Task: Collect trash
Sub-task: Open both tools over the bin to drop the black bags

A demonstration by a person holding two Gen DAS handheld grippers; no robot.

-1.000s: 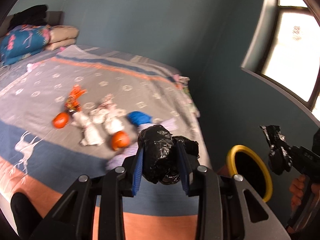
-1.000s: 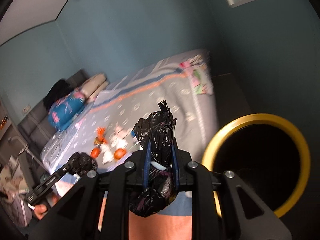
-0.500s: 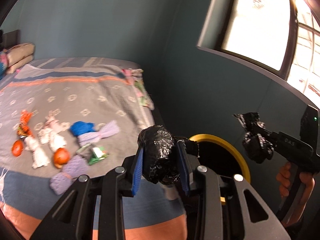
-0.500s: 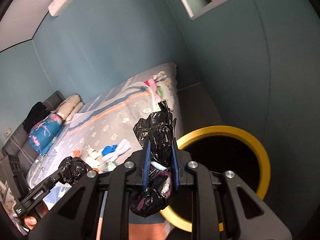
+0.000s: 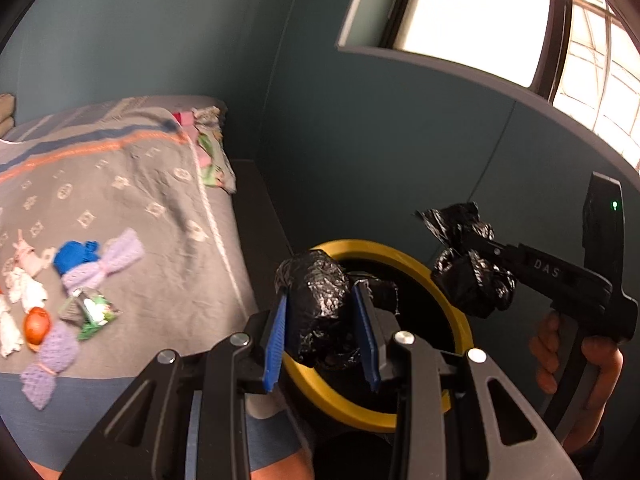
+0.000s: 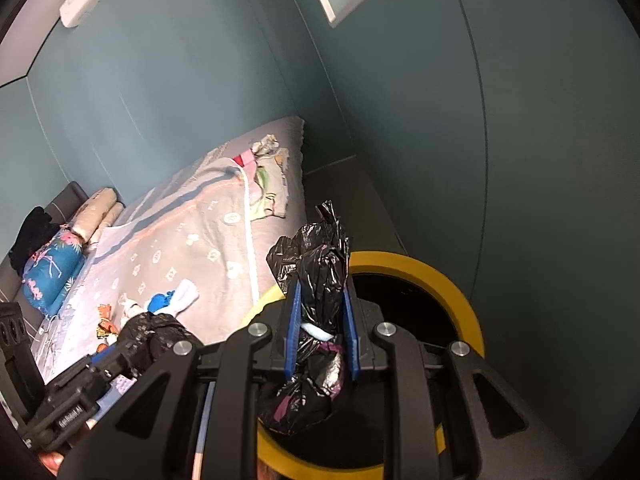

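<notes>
My left gripper [image 5: 322,322] is shut on a crumpled black trash bag [image 5: 318,304] and hangs over the near rim of a round bin with a yellow rim [image 5: 460,320]. My right gripper [image 6: 321,312] is shut on a second knotted black bag [image 6: 320,276], also above the yellow-rimmed bin [image 6: 460,296]. In the left wrist view the right gripper [image 5: 460,256] with its bag [image 5: 472,284] sits at the bin's far right, a hand [image 5: 596,364] on its handle. The left gripper's bag [image 6: 154,334] shows at the lower left of the right wrist view.
A bed with a grey patterned cover [image 5: 132,208] lies left of the bin, strewn with socks, wrappers and an orange ball [image 5: 37,325]. A teal wall [image 5: 360,152] and a window [image 5: 480,12] stand behind the bin. Pillows [image 6: 52,264] lie at the bed's far end.
Both grippers swung right from over the bed to the yellow-rimmed bin, each still holding its black bag. The bin now sits under both bags.
</notes>
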